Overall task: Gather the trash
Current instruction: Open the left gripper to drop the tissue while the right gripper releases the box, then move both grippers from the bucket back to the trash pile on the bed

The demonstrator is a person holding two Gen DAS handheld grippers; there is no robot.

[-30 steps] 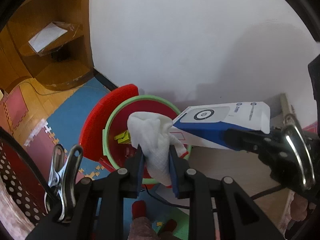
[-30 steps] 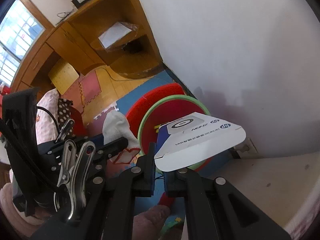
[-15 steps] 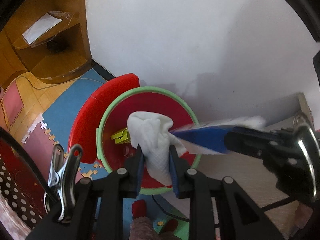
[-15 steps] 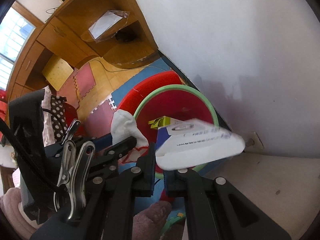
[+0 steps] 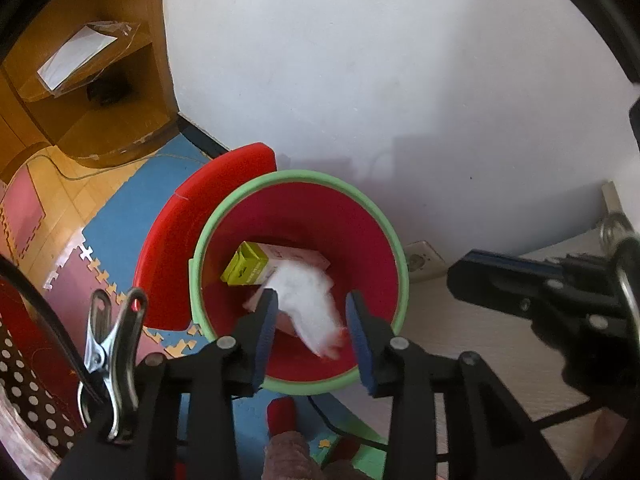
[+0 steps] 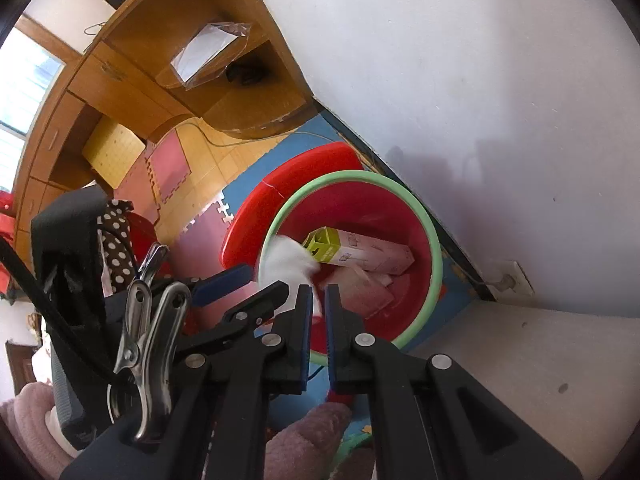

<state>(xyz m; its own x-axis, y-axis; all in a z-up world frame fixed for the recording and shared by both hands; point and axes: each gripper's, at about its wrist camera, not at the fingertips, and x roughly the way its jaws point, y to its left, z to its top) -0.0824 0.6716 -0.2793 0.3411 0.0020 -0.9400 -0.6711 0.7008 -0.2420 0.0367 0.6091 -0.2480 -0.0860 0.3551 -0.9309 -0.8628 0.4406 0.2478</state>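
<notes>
Both loads have just left the jaws: the left gripper (image 5: 312,330) is opening, its pads clear of the white tissue (image 5: 310,306) blurring down into the red bin (image 5: 396,248). The right gripper (image 6: 316,316) is together and empty; its blue-and-white box is gone, presumably binned at 12 o'clock, unseen

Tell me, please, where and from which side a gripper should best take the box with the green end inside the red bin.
Probably the box's long pink sides, from straight above: it lies flat in the bin, whose walls block any sideways approach, and the tissue covers its near part.
</notes>
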